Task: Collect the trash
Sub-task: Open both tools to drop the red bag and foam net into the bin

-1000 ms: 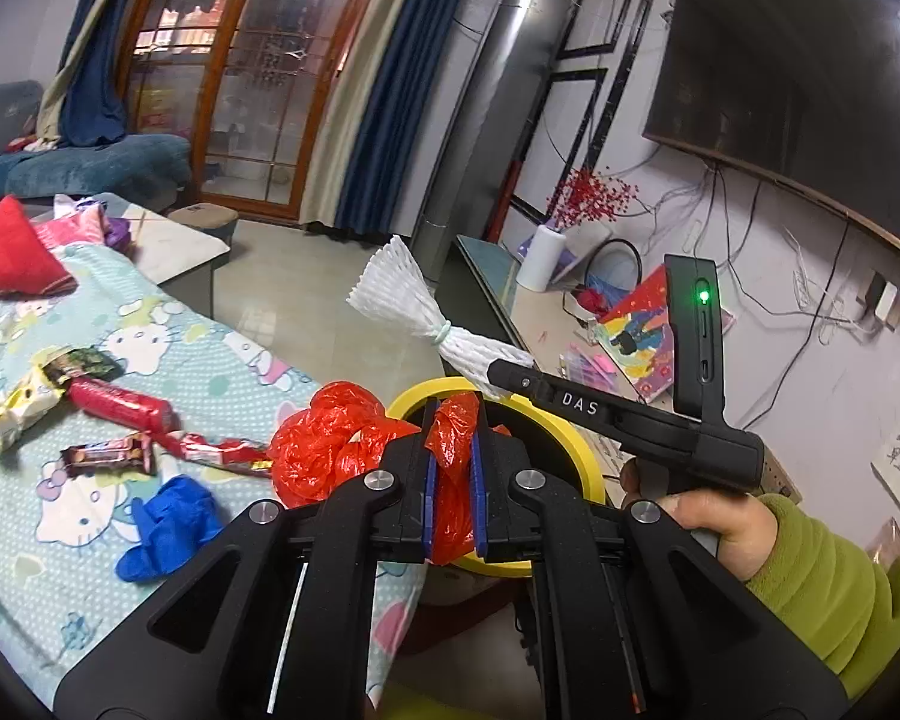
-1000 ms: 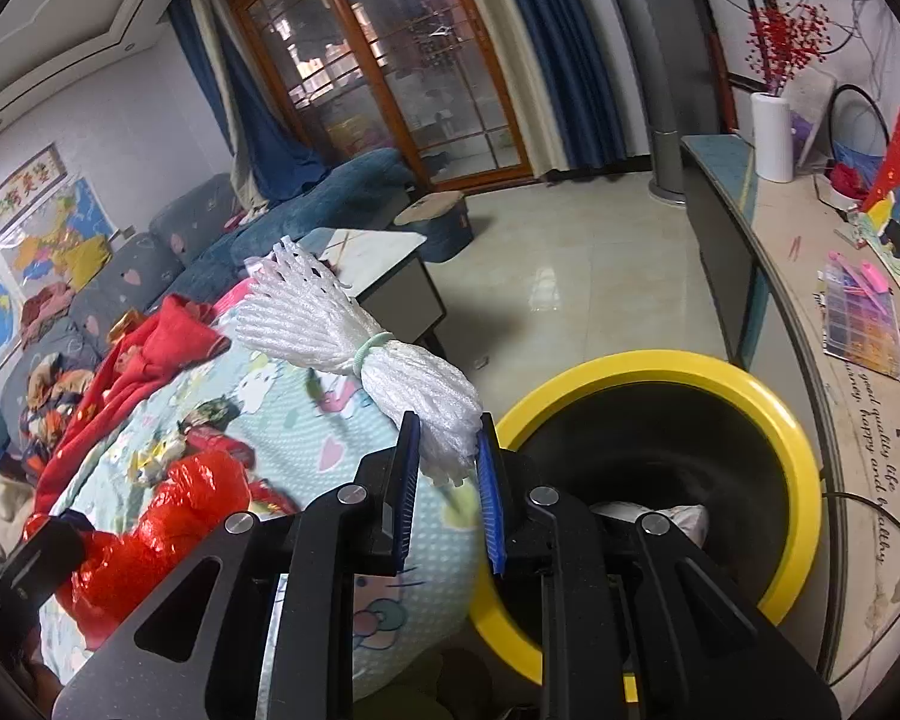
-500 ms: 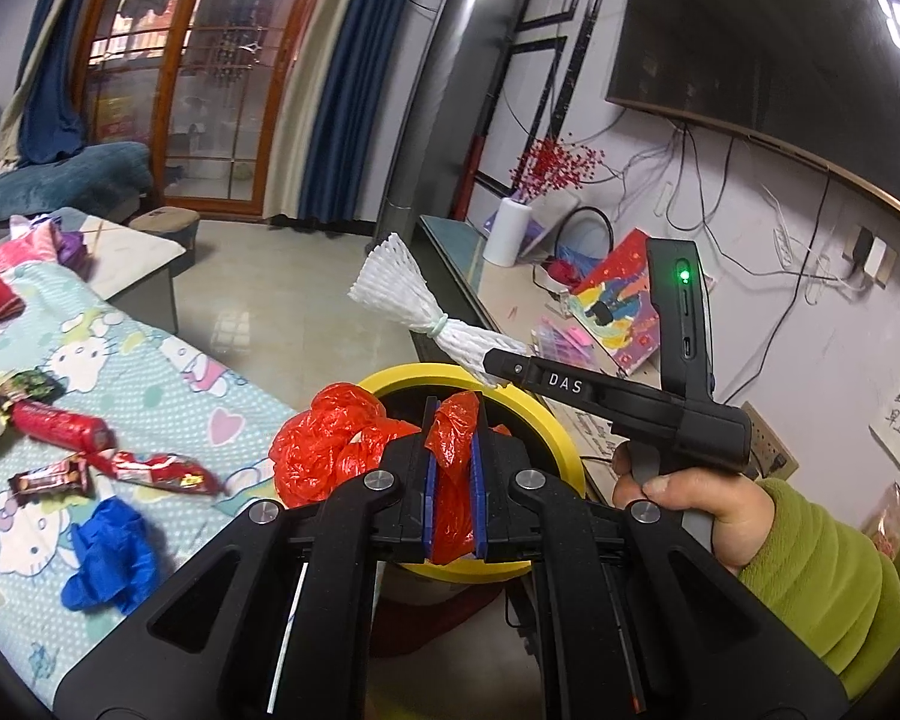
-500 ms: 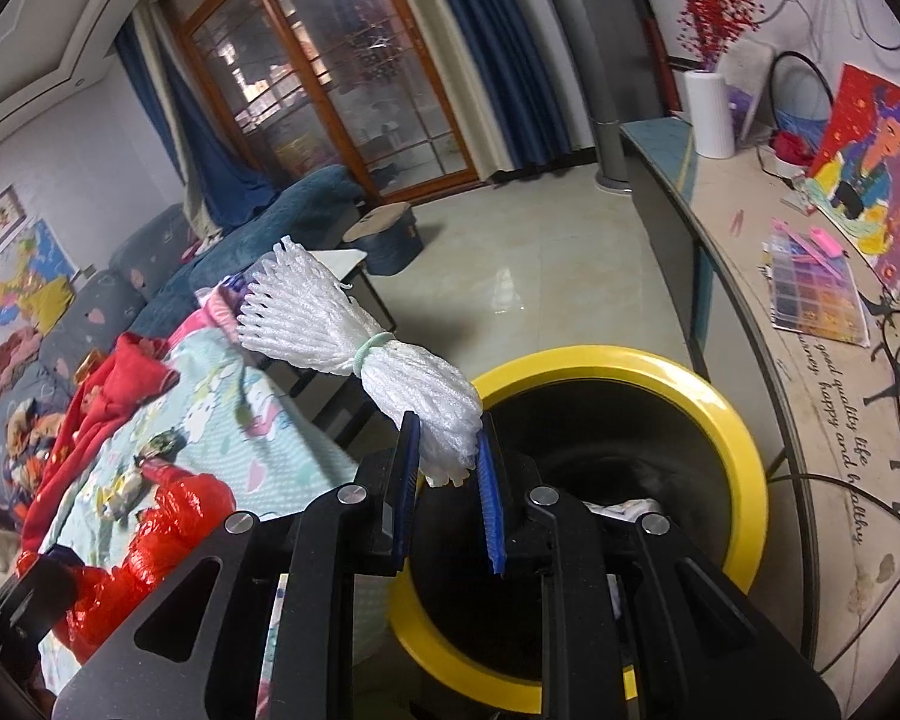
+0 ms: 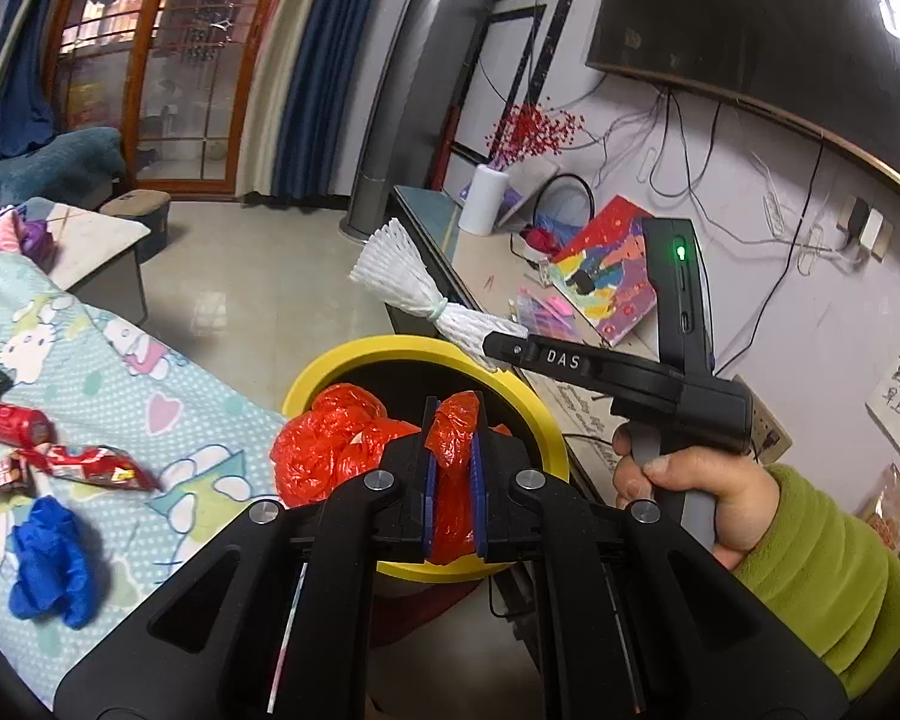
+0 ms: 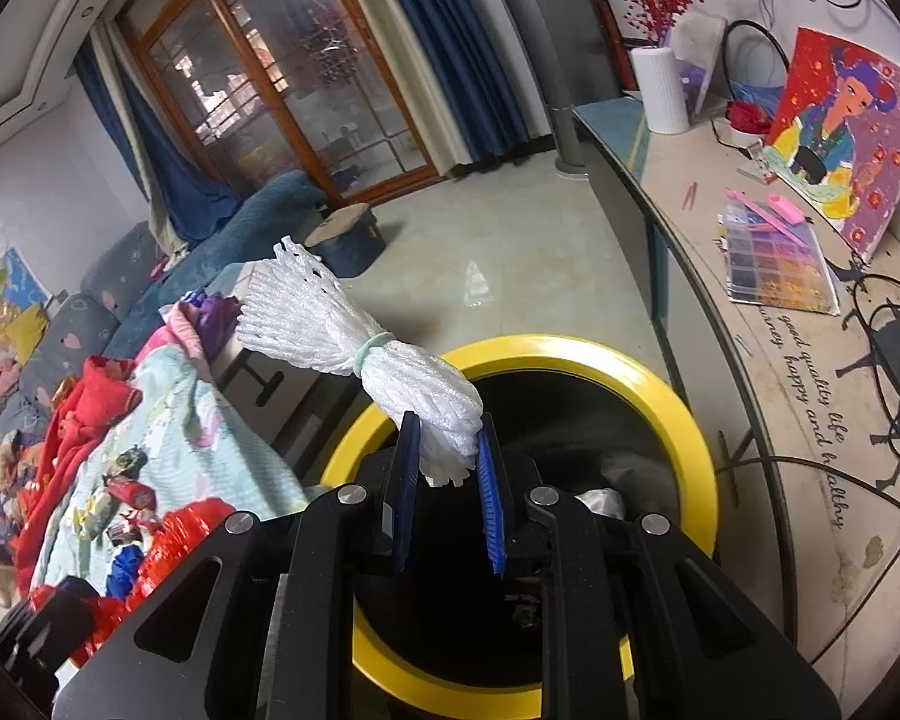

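Right now both grippers carry trash at the yellow-rimmed bin (image 6: 684, 420), and the coming move turns on how each load sits over its dark opening. The left gripper (image 5: 450, 468) is clenched on a crumpled red plastic bag (image 5: 336, 444): a fold of it is pinched between the blue pads, while the bulk bulges out to the left, over the bin's left rim and partly past it toward the patterned bedsheet (image 5: 168, 396). The right gripper (image 6: 447, 468) is clamped on the near end of a white foam net bundle (image 6: 330, 324), tied at its waist with a pale band. Its long axis runs up and to the far left from the fingers, so the gripped end sits above the opening but the flared end hangs out beyond the far-left rim. Judging from this, the right hand is better placed to let go first, though the bundle may want tipping inward so it does not topple outside. More wrappers (image 5: 90, 468) and a blue glove (image 5: 48, 564) lie on the sheet to the left, not yet collected.
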`<state>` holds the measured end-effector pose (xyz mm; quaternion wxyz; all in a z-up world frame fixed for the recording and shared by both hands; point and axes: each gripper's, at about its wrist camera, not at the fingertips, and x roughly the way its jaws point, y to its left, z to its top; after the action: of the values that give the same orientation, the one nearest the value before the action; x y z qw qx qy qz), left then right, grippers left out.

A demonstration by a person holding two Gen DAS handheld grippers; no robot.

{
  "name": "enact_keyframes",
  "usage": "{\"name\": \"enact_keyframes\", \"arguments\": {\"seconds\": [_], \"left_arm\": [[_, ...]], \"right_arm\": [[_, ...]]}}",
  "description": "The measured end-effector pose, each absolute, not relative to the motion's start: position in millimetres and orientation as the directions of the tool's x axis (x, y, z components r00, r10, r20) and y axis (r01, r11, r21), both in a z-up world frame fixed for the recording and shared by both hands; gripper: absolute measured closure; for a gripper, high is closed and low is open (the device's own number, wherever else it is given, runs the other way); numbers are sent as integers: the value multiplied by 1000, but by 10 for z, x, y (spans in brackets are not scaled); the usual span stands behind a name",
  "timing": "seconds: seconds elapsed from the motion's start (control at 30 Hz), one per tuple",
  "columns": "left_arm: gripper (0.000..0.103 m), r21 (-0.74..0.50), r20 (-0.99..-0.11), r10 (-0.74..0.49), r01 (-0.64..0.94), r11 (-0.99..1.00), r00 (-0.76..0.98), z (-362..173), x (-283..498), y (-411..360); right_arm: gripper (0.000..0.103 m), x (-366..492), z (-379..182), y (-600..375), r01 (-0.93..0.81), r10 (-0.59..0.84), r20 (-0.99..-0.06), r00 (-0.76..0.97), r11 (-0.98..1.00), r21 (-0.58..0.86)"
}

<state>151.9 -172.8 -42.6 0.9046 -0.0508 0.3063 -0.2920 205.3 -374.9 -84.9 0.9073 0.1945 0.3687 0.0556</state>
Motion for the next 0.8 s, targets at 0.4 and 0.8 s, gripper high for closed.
{"name": "enact_keyframes", "arguments": {"seconds": [0.4, 0.8], "left_arm": [[99, -296, -580, -592, 533, 793, 559, -720, 1681, -1992], [82, -328, -575, -607, 525, 786, 549, -785, 1849, -2061]], "right_arm": [[85, 2089, -1105, -3954, 102, 208, -711, 672, 925, 367], [81, 2096, -1246, -4103, 170, 184, -742, 645, 912, 374]]}}
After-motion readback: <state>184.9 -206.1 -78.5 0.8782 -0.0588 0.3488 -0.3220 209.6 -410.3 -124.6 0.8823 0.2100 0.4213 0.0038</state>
